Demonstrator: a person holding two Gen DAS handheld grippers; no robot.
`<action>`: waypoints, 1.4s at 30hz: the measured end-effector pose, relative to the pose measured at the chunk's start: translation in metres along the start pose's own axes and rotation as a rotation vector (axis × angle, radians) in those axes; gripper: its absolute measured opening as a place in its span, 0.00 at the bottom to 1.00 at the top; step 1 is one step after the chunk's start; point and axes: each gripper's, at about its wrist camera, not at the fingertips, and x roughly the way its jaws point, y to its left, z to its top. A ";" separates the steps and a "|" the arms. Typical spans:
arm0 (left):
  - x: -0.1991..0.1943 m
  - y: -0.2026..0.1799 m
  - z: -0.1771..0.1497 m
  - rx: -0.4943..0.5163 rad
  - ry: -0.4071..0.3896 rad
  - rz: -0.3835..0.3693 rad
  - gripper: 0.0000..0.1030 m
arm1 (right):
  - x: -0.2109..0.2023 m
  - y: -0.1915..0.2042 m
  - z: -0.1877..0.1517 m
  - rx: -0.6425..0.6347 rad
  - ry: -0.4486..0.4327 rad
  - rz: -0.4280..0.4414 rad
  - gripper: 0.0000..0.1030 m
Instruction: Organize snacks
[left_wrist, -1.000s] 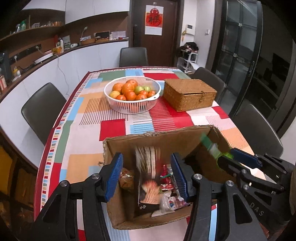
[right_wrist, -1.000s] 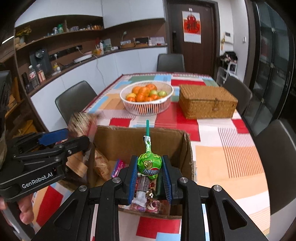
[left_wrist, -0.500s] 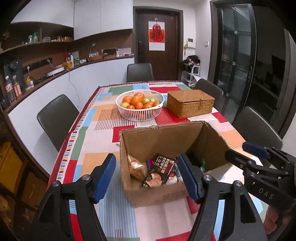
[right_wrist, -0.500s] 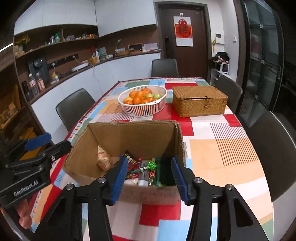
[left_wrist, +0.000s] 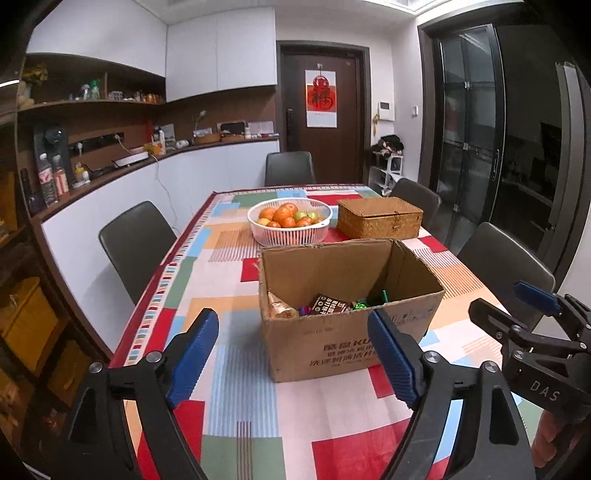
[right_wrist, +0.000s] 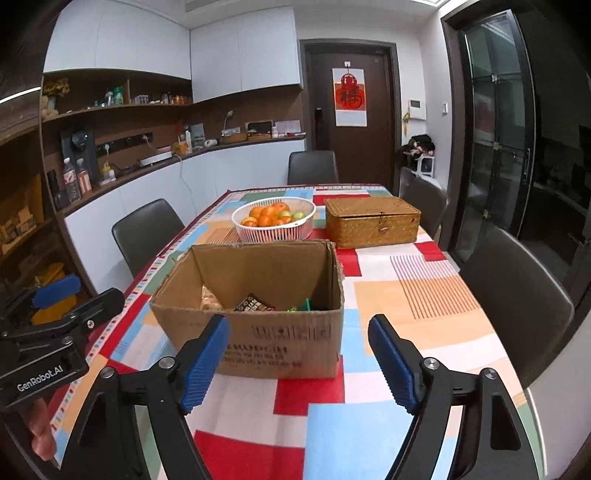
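Both the left tongs and right tongs are opening, nothing between them, held short of the cardboard box on the table. The snacks lie inside the box, likely gathered for tidiness.

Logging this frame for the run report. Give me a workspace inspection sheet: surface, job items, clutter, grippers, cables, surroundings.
Surface: table under a colourful patchwork cloth, flat.
Job's things: open cardboard box near the table's front; snacks lie loose on its bottom, including a dark packet and green wrappers.
Clutter: white fruit basket and closed wicker box beyond the box, apart from it.
Grippers: left gripper and right gripper both empty, jaws opening, short of the box.
Cables: white cord hanging down the counter front.
Surroundings: dark chairs around the table, shelves, door, glass cabinet.
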 end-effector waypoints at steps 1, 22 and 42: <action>-0.003 0.001 -0.002 -0.003 -0.005 0.005 0.83 | -0.005 0.001 -0.002 -0.006 -0.008 -0.010 0.79; -0.062 0.002 -0.021 -0.001 -0.097 0.061 1.00 | -0.064 0.015 -0.018 -0.033 -0.116 -0.058 0.86; -0.078 0.000 -0.023 0.000 -0.130 0.080 1.00 | -0.075 0.012 -0.020 -0.029 -0.146 -0.056 0.88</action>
